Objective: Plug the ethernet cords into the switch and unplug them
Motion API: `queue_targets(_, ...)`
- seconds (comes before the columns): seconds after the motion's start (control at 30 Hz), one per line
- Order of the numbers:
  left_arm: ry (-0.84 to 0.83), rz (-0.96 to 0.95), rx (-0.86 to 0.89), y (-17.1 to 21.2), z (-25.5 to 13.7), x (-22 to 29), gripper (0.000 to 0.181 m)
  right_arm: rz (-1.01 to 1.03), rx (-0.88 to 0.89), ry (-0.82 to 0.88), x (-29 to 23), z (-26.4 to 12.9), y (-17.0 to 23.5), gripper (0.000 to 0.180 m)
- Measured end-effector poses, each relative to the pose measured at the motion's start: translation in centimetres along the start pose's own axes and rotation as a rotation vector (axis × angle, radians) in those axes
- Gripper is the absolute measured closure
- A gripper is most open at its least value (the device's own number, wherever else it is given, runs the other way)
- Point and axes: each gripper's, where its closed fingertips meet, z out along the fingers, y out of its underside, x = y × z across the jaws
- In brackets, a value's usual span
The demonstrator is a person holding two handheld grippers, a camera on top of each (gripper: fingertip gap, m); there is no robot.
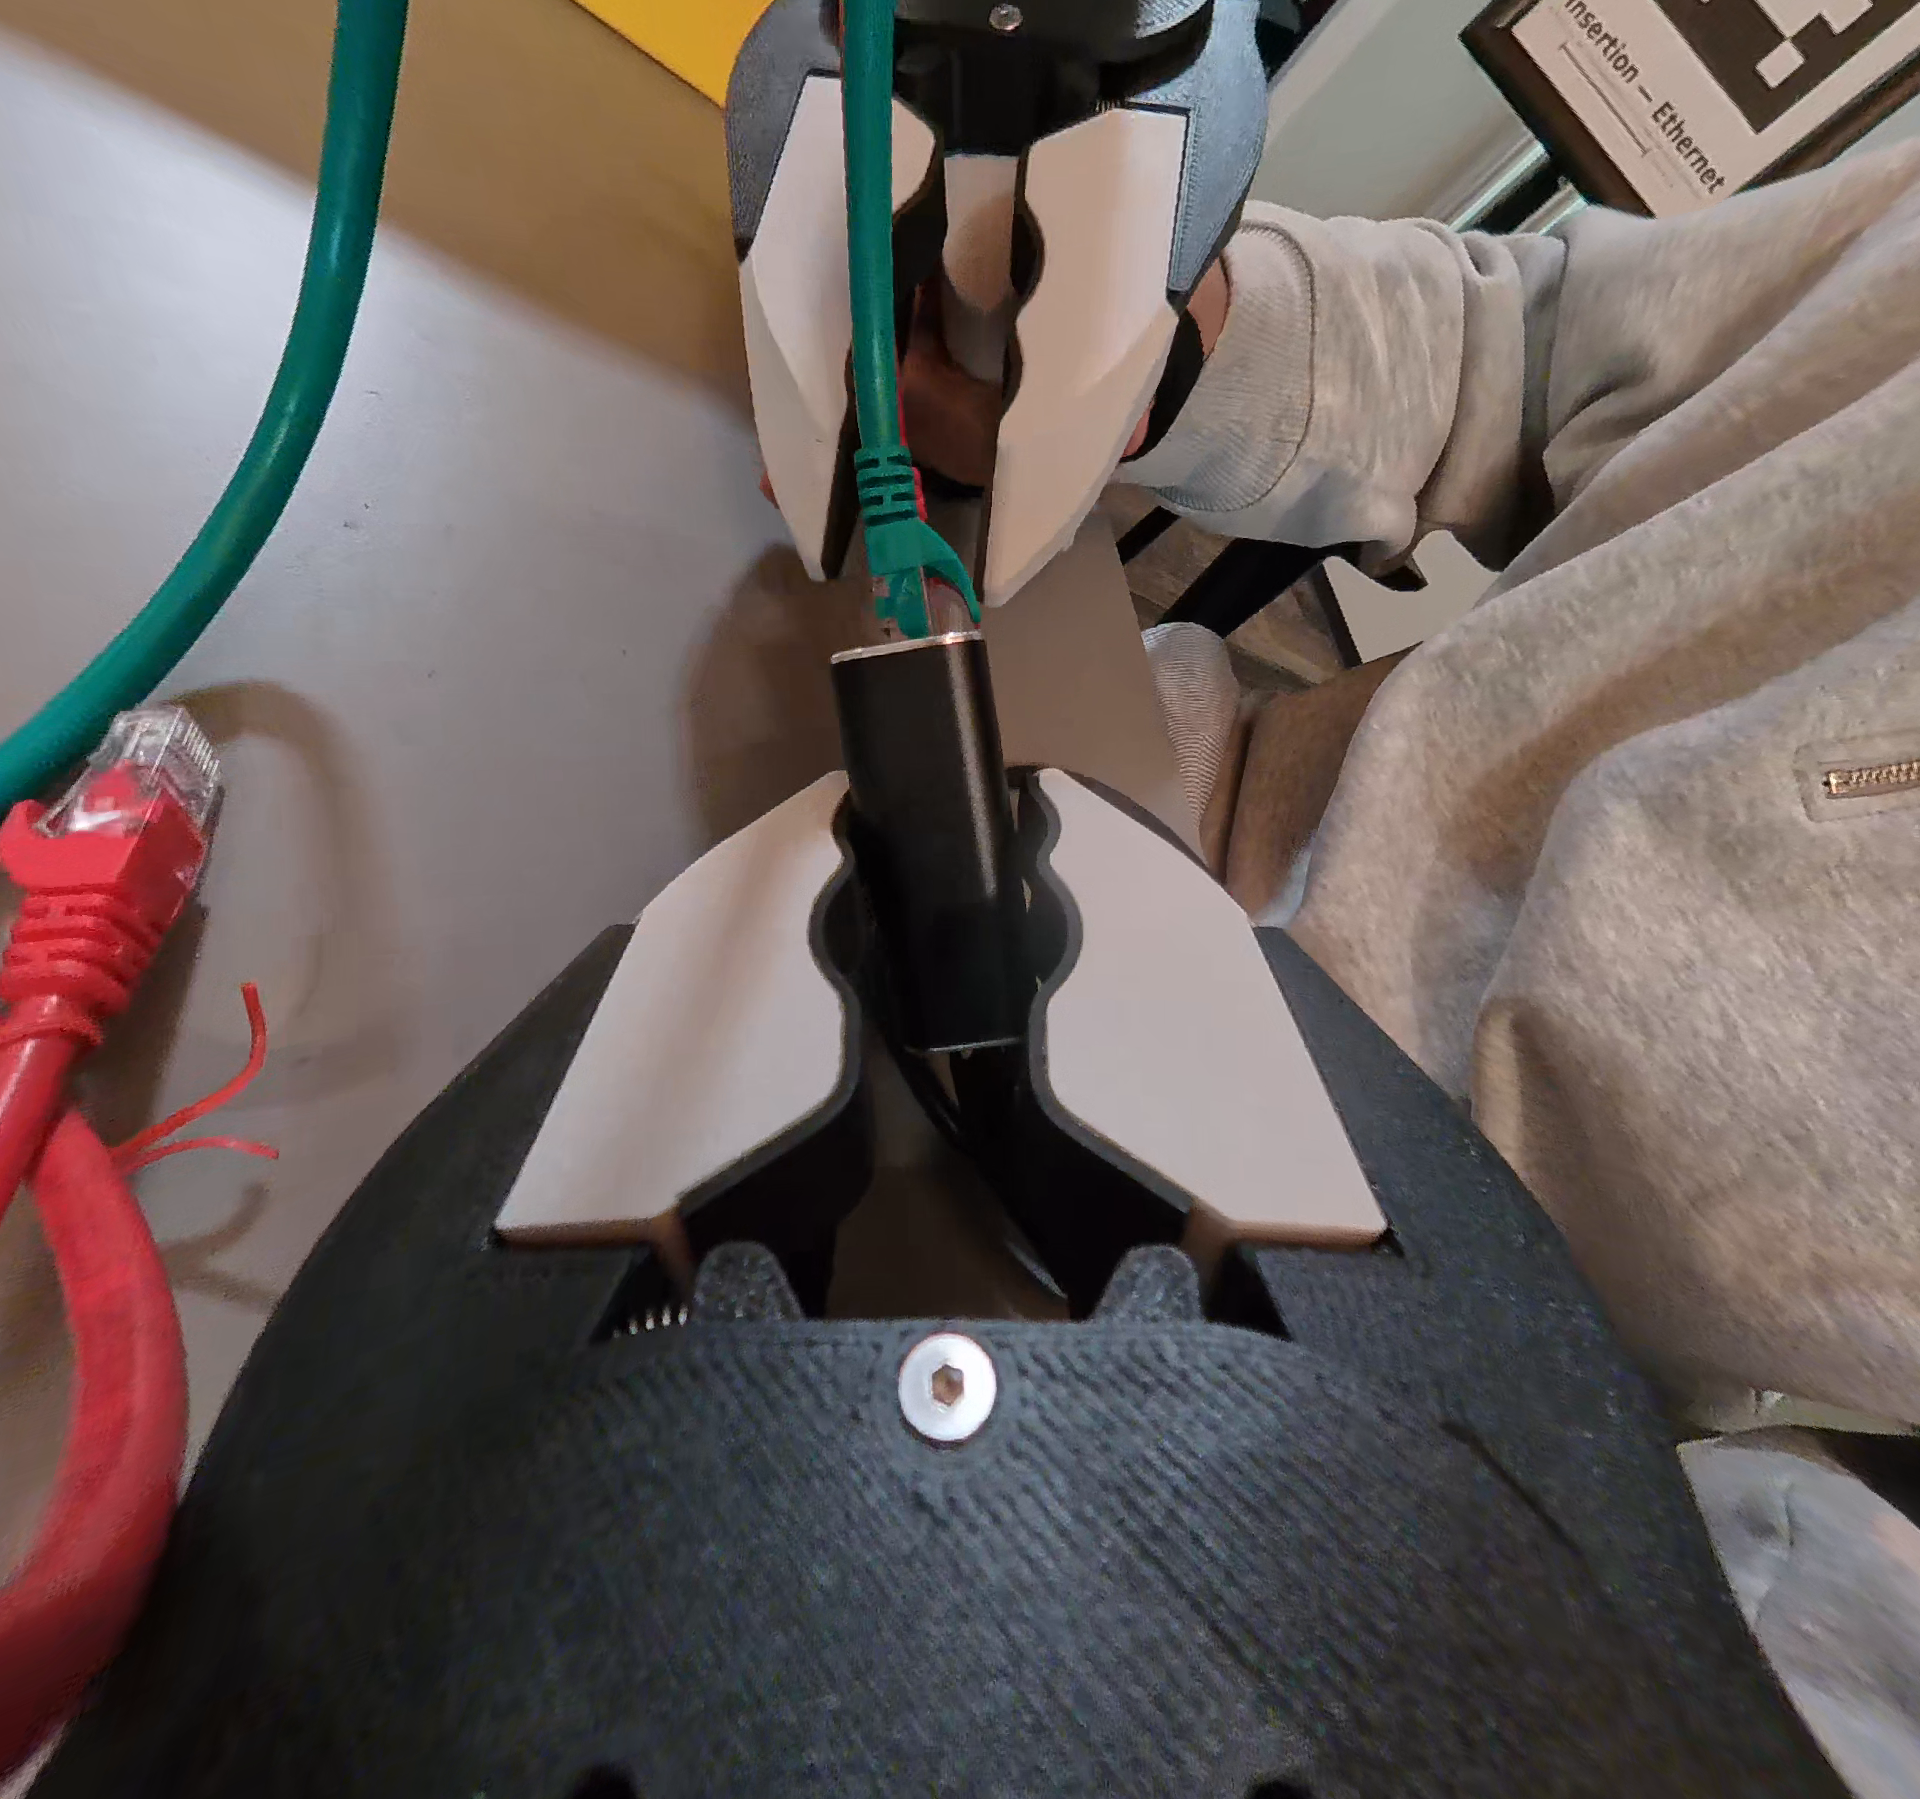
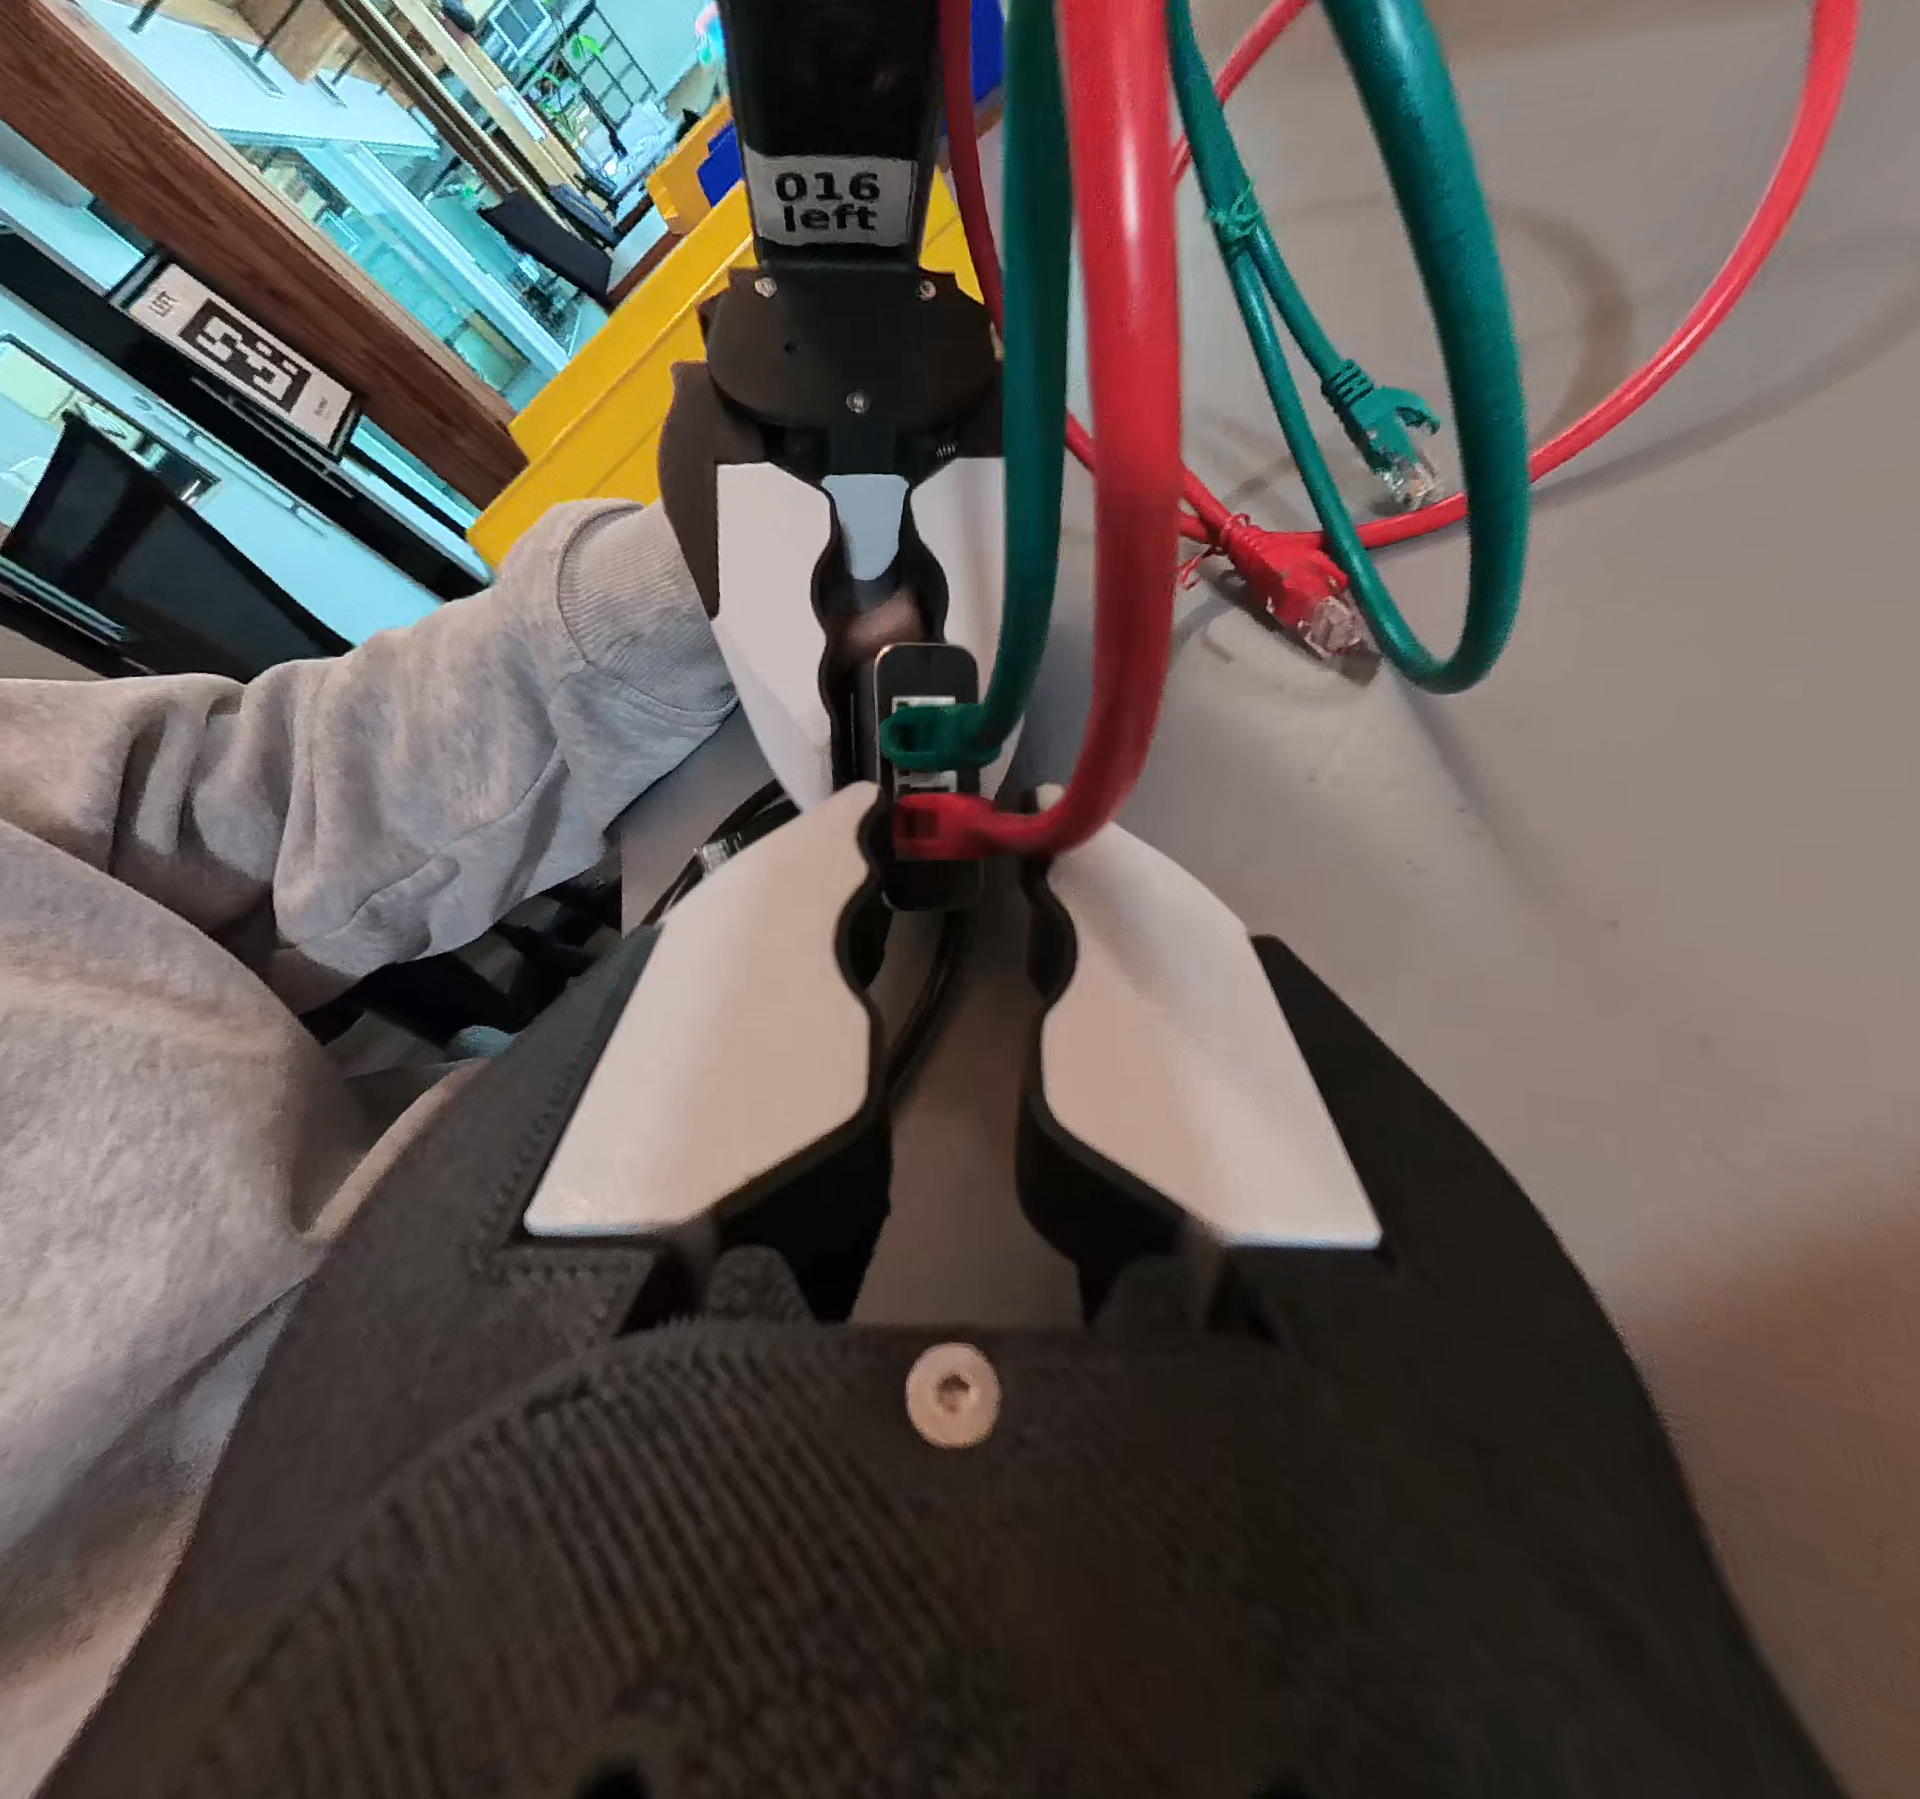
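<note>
Green plug and red plug both seated in switch, clamped by left gripper; right gripper narrow around red plug at 12 o'clock, unplugging remains.

Green cord and red cord sit plugged into the black switch.

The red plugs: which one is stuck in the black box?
The red plug between the right gripper's fingertips sits in the switch, under the green one. The other red plug lies loose on the table.
</note>
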Motion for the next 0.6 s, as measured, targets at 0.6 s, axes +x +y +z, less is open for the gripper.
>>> queue_targets(0.6, -0.005, -0.025, 0.009, -0.07, -0.07, -0.32, 0.155, -0.098, -0.058, 0.068, 0.09, 0.42, 0.54, 0.160)
